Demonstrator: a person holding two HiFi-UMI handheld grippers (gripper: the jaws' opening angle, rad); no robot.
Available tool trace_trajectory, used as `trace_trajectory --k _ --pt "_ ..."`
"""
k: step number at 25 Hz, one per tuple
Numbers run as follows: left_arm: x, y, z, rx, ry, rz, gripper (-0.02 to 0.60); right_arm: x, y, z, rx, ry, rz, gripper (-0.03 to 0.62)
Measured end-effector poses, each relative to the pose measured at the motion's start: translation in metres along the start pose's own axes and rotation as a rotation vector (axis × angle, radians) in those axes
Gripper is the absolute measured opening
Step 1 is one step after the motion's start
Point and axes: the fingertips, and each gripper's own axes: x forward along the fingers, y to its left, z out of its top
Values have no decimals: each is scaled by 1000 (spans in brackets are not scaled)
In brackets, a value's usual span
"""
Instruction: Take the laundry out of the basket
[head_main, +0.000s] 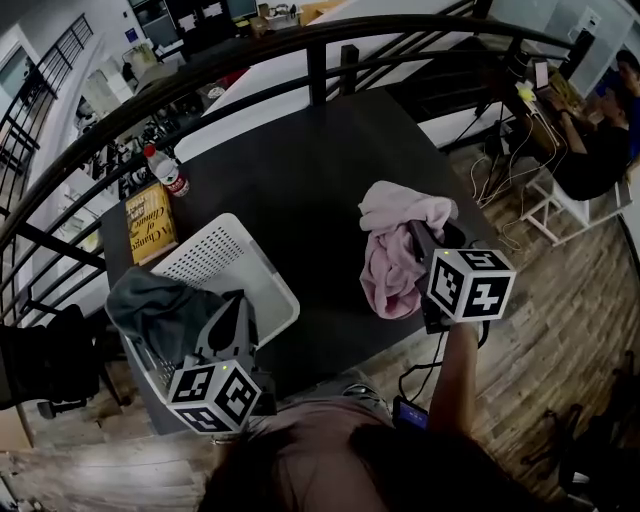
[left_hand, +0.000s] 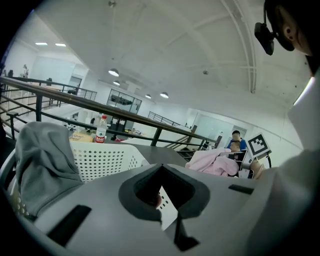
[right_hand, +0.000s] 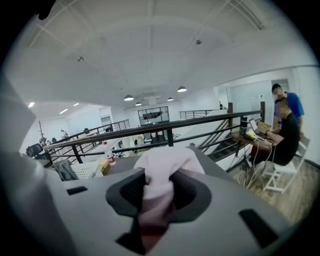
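Observation:
A white perforated laundry basket (head_main: 262, 283) stands at the front left of the dark table (head_main: 300, 180). A grey garment (head_main: 150, 300) hangs over its left rim, also seen in the left gripper view (left_hand: 42, 160). My left gripper (head_main: 238, 312) reaches over the basket's near side. A bit of white basket wall shows through its jaws (left_hand: 162, 197), and I cannot make out whether they press on it. My right gripper (head_main: 420, 240) is shut on a pink garment (head_main: 395, 255), which it holds low over the table's right part. The cloth is bunched between the jaws (right_hand: 157, 197).
A yellow book (head_main: 150, 222) and a plastic bottle (head_main: 165, 172) sit at the table's far left corner. A black curved railing (head_main: 310, 40) runs behind the table. People sit at a desk (head_main: 590, 140) to the right, with cables on the wooden floor.

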Motion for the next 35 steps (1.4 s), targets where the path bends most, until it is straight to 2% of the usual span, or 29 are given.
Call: trace_trajectory --k 7,20,23,28,35 --pt "-2 7 1 -7 -3 31 -2 20 -3 -38 32 57 3 109" --pt "-12 24 8 -31 -48 107 -2 71 -5 -124 20 248 -9 132" --pt "-11 25 11 -39 -59 124 -2 83 -6 -132 40 263 6 140" --pt "-9 27 12 -48 -74 154 -2 98 -6 -140 -35 294 37 180" --pt "-9 33 13 -57 -83 209 -2 115 -14 -138 -42 308 55 216"
